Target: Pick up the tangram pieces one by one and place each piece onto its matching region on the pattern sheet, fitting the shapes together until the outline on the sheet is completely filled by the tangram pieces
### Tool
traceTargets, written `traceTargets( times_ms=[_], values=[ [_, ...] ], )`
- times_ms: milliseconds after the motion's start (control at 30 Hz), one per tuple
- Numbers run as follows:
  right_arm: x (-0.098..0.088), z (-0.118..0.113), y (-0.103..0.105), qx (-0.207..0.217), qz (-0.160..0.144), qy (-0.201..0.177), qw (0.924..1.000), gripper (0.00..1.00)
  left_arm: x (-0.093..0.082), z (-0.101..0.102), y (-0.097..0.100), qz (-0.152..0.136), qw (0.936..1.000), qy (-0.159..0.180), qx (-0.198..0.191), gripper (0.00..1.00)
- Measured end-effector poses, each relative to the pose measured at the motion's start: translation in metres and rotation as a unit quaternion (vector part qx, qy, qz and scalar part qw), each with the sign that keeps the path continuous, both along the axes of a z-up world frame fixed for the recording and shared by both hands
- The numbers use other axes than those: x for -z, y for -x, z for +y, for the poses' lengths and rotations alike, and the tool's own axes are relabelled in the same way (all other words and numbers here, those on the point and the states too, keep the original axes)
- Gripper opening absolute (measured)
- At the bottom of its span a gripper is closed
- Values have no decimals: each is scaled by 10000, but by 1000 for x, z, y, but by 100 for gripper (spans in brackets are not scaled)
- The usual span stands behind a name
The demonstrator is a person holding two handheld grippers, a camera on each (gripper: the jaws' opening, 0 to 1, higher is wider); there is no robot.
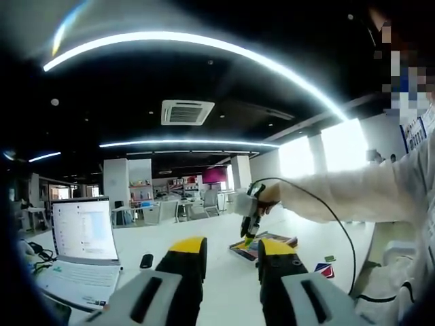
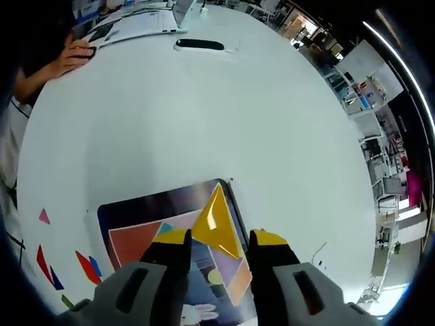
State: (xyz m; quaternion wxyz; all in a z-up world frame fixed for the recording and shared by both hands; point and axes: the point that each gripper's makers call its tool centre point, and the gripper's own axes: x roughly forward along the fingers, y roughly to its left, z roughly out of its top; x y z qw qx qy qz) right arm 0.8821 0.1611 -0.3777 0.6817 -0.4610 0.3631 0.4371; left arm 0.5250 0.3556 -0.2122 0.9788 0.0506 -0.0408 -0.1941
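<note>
In the right gripper view my right gripper (image 2: 219, 239) hangs low over the dark pattern sheet (image 2: 132, 207), and a glossy yellow triangle (image 2: 216, 219) spans the gap between its jaws, tip pointing away. A red-orange triangle (image 2: 136, 244), a small cyan piece (image 2: 165, 228) and a peach piece (image 2: 238, 277) lie on the sheet. In the left gripper view my left gripper (image 1: 232, 252) is held up level, open and holding nothing. That view also shows the right gripper (image 1: 249, 221), gripped by a hand over the sheet (image 1: 268, 243).
Loose pieces lie on the white table left of the sheet: pink (image 2: 44, 216), red (image 2: 87, 266), blue (image 2: 56, 278) and green (image 2: 66, 299). A laptop (image 1: 81, 248) and a black mouse (image 1: 146, 261) sit far left. Another person's hand (image 2: 71, 58) and a black object (image 2: 198, 45) are at the far edge.
</note>
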Motion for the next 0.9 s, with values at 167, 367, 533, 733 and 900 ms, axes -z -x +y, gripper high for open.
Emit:
traceTargets(
  times_ms=[167, 367, 533, 733, 900],
  values=[
    [-16, -3, 18, -211, -14, 77, 9997, 35, -2, 0, 1, -26, 10000, 19, 11, 32],
    [-39, 2, 39, -597, -174, 221, 9978, 35, -2, 1, 1, -18, 10000, 18, 14, 32],
    [-50, 3, 63, -877, -221, 323, 9954, 35, -2, 2, 2, -24, 10000, 23, -8, 32],
    [-57, -8, 99, -1195, -231, 562, 9910, 35, -1, 0, 1, -4, 10000, 11, 4, 32],
    [-64, -15, 121, -1351, -254, 602, 9887, 35, -2, -2, 3, -25, 10000, -7, 44, 32]
  ],
)
